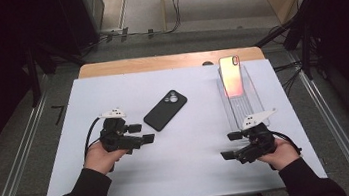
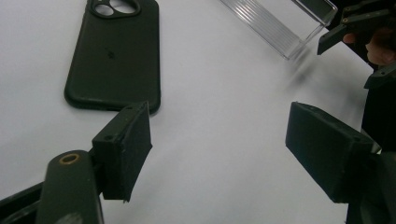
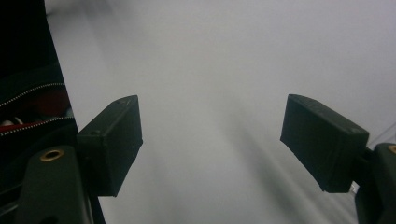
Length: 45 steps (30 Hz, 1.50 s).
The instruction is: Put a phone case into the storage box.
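A black phone case [image 1: 165, 110] lies camera side up on the white table top [image 1: 122, 185], near the middle; it is the dark case [image 2: 114, 56] in the left gripper view. A phone [image 1: 231, 76] with a pink-orange sheen leans in a clear plastic stand [image 1: 244, 104] at the back right. My left gripper [image 1: 141, 133] is open, just left of the case, nothing between its jaws; its pads [image 2: 126, 149] hover short of the case's near end. My right gripper [image 1: 231, 145] is open over bare table in front of the stand, its jaws wide apart [image 3: 212, 144].
The clear stand's corner [image 2: 289, 28] and the other hand's gripper [image 2: 355, 28] show at the far right of the left gripper view. The table's wooden back edge [image 1: 168, 61] lies behind. Metal rails [image 1: 15, 168] run along both sides on the floor.
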{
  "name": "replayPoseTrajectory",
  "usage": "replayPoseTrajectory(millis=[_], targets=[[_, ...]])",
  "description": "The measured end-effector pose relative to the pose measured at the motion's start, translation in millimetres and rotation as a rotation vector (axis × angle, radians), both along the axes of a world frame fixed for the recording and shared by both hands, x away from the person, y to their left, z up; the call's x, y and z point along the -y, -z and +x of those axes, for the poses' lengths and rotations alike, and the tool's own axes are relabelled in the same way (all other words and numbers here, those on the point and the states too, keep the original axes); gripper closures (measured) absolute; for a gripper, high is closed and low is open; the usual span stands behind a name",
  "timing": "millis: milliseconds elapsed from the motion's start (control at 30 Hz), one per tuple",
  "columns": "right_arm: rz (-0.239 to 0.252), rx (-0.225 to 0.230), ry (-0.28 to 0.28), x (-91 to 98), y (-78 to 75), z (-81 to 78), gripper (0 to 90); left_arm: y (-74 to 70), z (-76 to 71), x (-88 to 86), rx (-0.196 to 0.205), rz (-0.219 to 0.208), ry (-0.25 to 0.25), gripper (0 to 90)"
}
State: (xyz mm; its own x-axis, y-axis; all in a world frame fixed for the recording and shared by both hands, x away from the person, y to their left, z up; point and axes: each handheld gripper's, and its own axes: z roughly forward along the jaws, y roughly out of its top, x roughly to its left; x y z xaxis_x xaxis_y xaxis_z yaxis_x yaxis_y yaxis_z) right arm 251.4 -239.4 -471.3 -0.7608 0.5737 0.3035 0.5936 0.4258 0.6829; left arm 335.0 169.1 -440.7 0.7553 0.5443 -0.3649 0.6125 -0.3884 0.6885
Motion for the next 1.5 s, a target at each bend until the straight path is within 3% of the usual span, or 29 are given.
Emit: replayPoseTrajectory(millis=[67,133,400,600,867,1000,1167,1500], targets=[[-0.005,-0.001,-0.003,-0.1,0.4,-0.3,18.7,-0.6,4.6,1.9,0.006,-0.003,-0.014,13.4],[-0.006,0.002,-0.002,-0.3,0.7,-0.7,18.7,-0.5,8.1,2.9,0.017,-0.011,-0.039,0.0],[-0.007,-0.007,-0.001,0.2,2.2,-1.5,18.7,-1.6,27.7,10.3,0.01,0.006,-0.013,0.0],[-0.01,-0.012,0.0,0.6,4.2,-2.7,18.7,-1.2,43.4,17.3,0.01,0.027,-0.028,4.0],[-0.007,-0.015,0.001,0.5,4.6,-4.1,18.7,-2.2,58.4,33.3,0.038,0.04,-0.023,4.0],[-0.002,-0.009,-0.001,1.1,4.9,-3.9,18.7,-4.5,66.3,42.3,0.052,0.069,-0.008,4.0],[0.003,-0.011,0.001,1.6,5.0,-3.8,18.7,-8.4,76.0,51.7,0.067,0.049,0.002,4.0],[0.007,-0.017,0.008,2.9,4.3,-4.8,18.7,-5.4,91.6,73.6,0.076,0.053,0.017,3.9]])
